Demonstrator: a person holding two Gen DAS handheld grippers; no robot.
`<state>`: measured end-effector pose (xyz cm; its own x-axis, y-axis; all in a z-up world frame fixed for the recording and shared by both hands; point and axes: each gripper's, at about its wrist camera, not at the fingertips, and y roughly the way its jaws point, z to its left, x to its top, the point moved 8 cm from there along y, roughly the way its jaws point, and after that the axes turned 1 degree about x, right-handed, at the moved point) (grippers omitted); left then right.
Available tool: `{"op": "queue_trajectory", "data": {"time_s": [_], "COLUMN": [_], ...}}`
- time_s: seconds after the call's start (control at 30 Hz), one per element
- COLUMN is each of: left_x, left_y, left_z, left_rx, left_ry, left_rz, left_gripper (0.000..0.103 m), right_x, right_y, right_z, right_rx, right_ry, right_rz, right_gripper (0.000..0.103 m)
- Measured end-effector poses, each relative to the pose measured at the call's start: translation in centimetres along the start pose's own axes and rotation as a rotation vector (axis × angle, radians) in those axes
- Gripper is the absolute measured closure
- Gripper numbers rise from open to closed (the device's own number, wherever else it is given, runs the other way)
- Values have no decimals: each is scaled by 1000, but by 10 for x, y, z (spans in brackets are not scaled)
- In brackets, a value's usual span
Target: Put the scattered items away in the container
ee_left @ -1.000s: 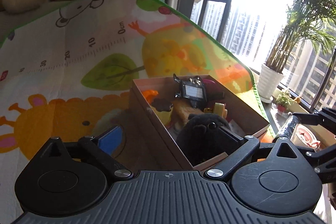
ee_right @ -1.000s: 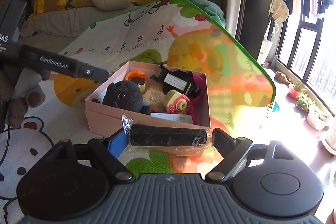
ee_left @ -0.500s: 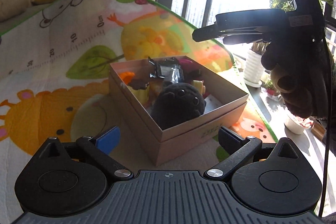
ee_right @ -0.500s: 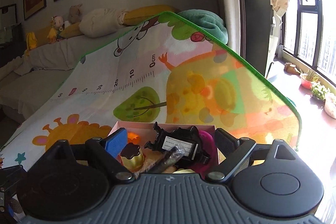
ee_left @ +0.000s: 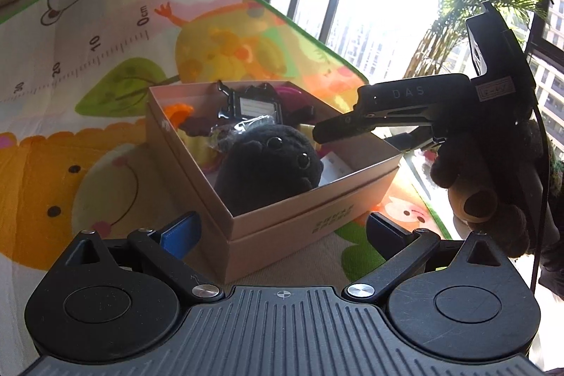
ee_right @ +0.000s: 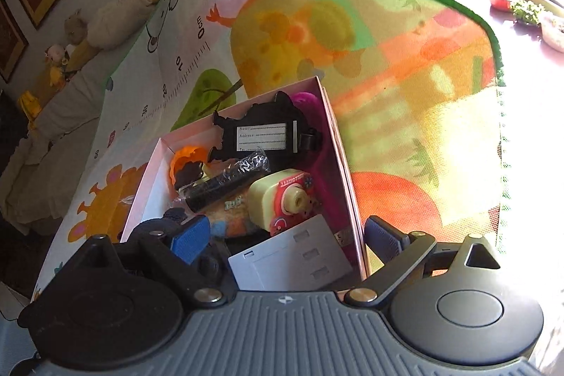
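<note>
A: Where's the wrapped black tube (ee_right: 225, 180)?

B: In the box (ee_right: 333, 133), just ahead of the right gripper (ee_right: 285, 236), whose fingers are spread and empty.

A: And the left gripper (ee_left: 282, 229)?

B: Spread too, holding nothing, box straight ahead. No loose items visible on the mat (ee_left: 70, 129); tidying looks nearly done.

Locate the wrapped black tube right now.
Right wrist view: the wrapped black tube lies inside the box, between the black luggage tag and toy camera.
</note>
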<state>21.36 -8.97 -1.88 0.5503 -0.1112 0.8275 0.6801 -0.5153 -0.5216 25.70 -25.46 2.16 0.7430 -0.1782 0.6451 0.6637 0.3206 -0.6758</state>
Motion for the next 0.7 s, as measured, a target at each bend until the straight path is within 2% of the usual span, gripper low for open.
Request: {"op": "queue_trajectory", "data": {"time_s": [0.1,0.27,0.37,0.57,0.7], "left_x": [0,0,1,1,-12], "left_y": [-4,-23,-33,-45,-53], "left_z": [10,49,74,109,114], "left_rx": [41,97,138,194,210], "left_ry": [16,6,-22,-96,-142], "left_rz": [-3,-8,-16,-42,-5], "left_gripper": [1,1,1,1,1], "right_x": [-6,-11,-12,-14,-15], "right_y": [6,18,29,51,55], "right_z": [16,50,74,120,131], "right_rx": [-21,33,71,78,70], "right_ry": [-47,-68,-74,-107,-114], "right_rz": [1,33,64,62,46], "right_gripper": [5,3,3,3,3]}}
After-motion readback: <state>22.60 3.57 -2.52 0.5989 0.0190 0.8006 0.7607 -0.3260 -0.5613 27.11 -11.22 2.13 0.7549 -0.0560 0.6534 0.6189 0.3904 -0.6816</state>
